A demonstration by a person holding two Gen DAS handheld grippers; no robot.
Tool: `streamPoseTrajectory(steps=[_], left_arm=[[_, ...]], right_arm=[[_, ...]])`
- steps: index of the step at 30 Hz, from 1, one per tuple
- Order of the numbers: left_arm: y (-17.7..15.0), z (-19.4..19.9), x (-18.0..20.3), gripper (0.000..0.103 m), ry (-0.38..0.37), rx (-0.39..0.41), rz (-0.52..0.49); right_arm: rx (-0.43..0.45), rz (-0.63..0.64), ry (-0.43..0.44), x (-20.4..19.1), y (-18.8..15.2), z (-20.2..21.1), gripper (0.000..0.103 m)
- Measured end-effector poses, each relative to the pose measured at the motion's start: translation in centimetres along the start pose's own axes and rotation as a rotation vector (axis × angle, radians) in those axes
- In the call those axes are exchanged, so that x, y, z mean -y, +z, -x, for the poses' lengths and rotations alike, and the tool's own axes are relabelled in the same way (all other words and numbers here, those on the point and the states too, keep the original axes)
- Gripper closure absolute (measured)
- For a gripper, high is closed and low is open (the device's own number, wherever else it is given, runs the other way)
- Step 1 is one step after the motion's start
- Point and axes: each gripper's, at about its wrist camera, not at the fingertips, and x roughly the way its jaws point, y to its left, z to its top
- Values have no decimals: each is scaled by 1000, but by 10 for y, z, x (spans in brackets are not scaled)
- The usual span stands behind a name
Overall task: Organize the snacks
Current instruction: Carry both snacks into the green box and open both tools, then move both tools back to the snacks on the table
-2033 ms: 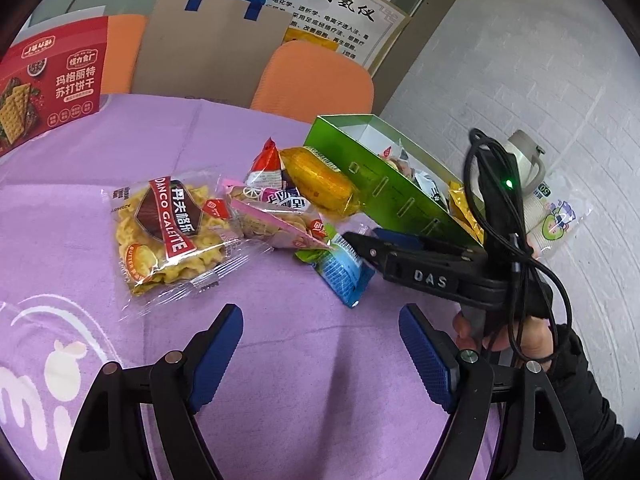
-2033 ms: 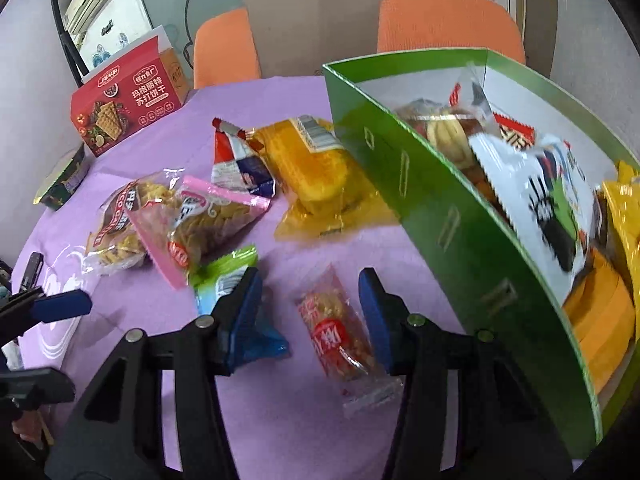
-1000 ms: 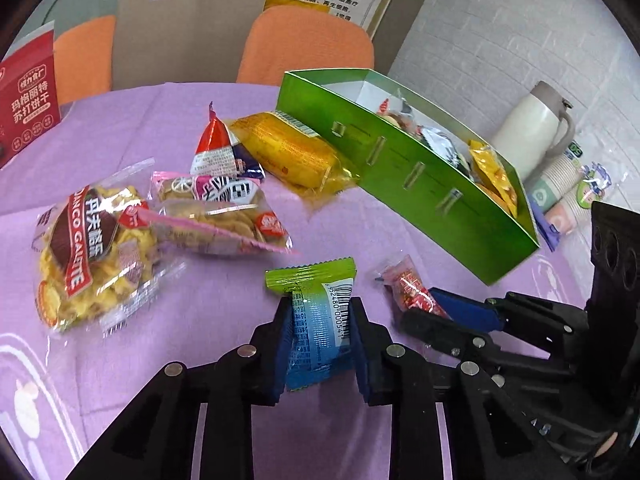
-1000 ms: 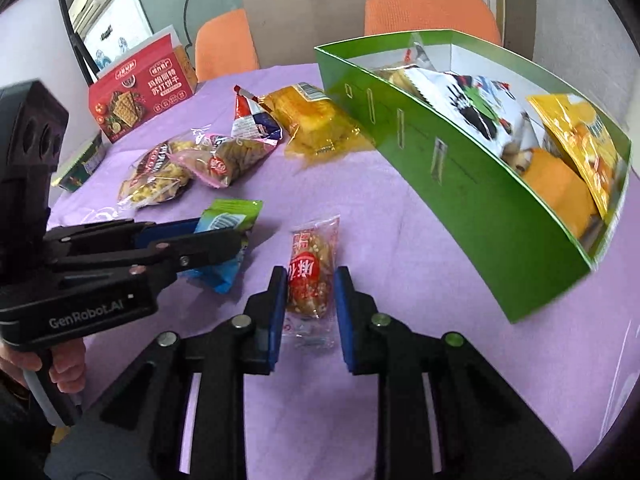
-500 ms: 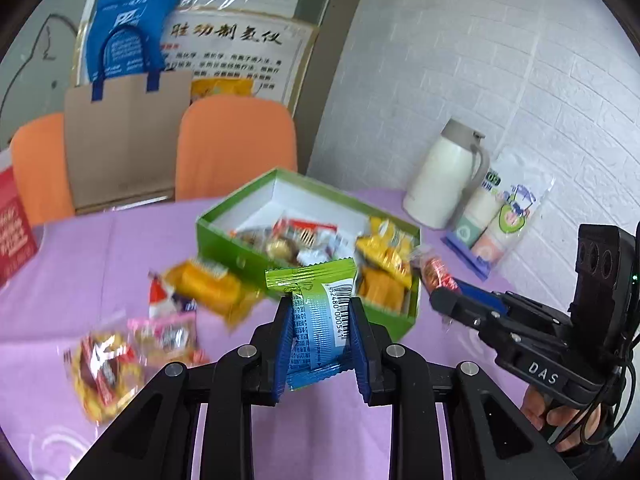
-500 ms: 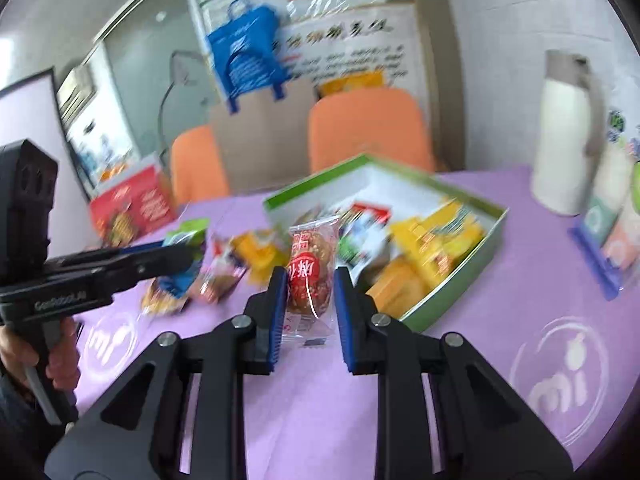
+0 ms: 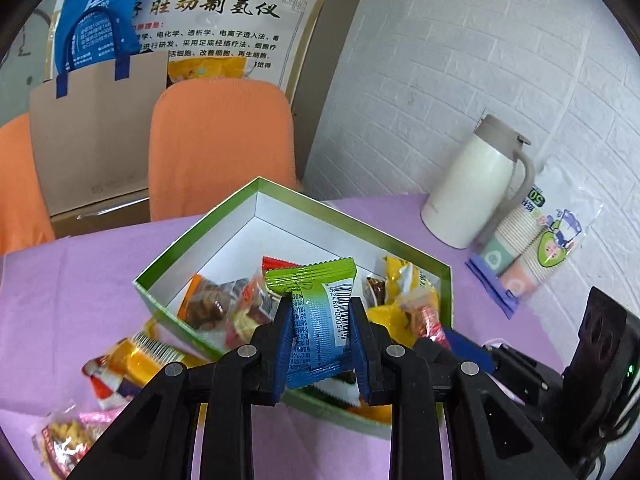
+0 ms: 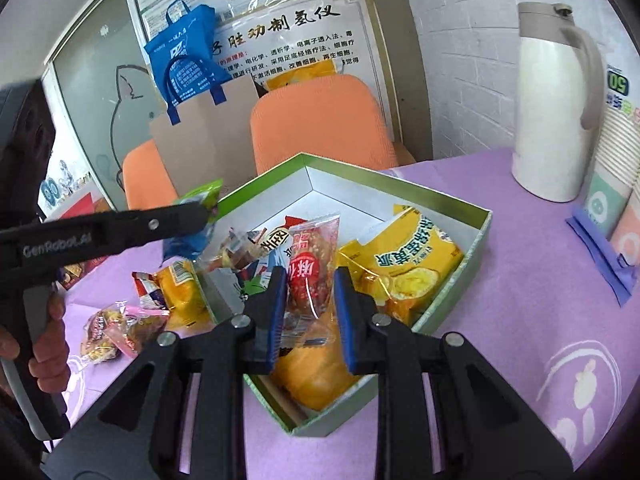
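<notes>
Both grippers carry snacks above the green box (image 7: 412, 258). The left gripper (image 7: 320, 334) is clamped narrow on a green-and-blue packet (image 7: 318, 312), pinched by its lower half with the crimped top edge standing free. The right gripper (image 8: 310, 304) is clamped on a clear red-labelled snack (image 8: 312, 272), upright between the blue pads. Box already holds several packets, among them a yellow bag (image 8: 408, 256) at the right side; its far corner shows bare white floor. Judged step: drop both items in. To do it well, bring each one over the bare far part, lower it inside the walls before opening, and release one hand at a time so the two tools, now close together, do not knock. The right view alone shows the person's hand (image 8: 48, 344) on the left tool's handle and loose snacks (image 8: 128, 320) on the purple cloth beside the box. The left view alone shows the packet's barcode face and the right tool's tip low at the box's near right corner. A white jug (image 7: 476, 184) stands well clear.
</notes>
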Motion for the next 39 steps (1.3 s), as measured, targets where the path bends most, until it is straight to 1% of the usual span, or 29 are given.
streamPoseTrajectory(steps=[1, 2, 3, 4, 5, 6, 7, 8, 10, 12, 15, 20, 21, 23, 25, 27, 29, 31, 36, 39], left_arm=[[0, -5, -1, 76, -8, 0, -2], [0, -6, -3, 74, -14, 5, -3], [-2, -7, -4, 57, -18, 11, -2], [-5, -7, -7, 42, -10, 17, 5], [-6, -5, -9, 15, 5, 31, 15], [-9, 0, -12, 10, 19, 67, 23], [-12, 4, -13, 10, 22, 95, 17], [-12, 4, -14, 9, 25, 95, 9], [-13, 5, -17, 7, 52, 78, 11], [-15, 8, -20, 7, 61, 71, 21], [-19, 22, -24, 7, 55, 79, 42], [-29, 63, -30, 7, 42, 113, 68], [-32, 72, -32, 7, 48, 119, 71], [-42, 91, -36, 7, 91, 124, 70], [-59, 109, -43, 7, 133, 131, 66], [-81, 123, -54, 7, 174, 120, 73], [-104, 134, -67, 7, 209, 111, 102], [-125, 142, -79, 7, 229, 110, 138], [-168, 152, -105, 7, 226, 94, 214], [-186, 157, -119, 7, 212, 96, 257]], right_arm=[[-8, 19, -2, -2, -1, -6, 73], [-16, 43, -4, -4, -3, -10, 68], [-13, 65, -12, -6, -4, -11, 47], [9, 87, -36, -7, -8, -9, 25], [33, 100, -53, -8, -10, -6, 18], [54, 115, -59, -8, -12, -3, 14], [58, 124, -54, -8, -13, -2, 14], [55, 129, -46, -8, -15, -1, 13], [46, 127, -49, -7, -17, 0, 7], [40, 124, -55, -7, -19, 3, 6], [36, 118, -47, -11, -17, 10, 6], [68, 130, -10, -28, -12, 34, 5], [78, 141, -1, -34, -12, 39, 4], [86, 162, 19, -45, -13, 47, 4], [87, 184, 46, -56, -17, 53, 4], [78, 211, 68, -68, -22, 55, 3], [57, 239, 96, -81, -29, 54, 3], [24, 262, 118, -92, -36, 48, 3], [-87, 329, 173, -124, -60, 20, 3], [-153, 359, 187, -143, -72, -1, 3]])
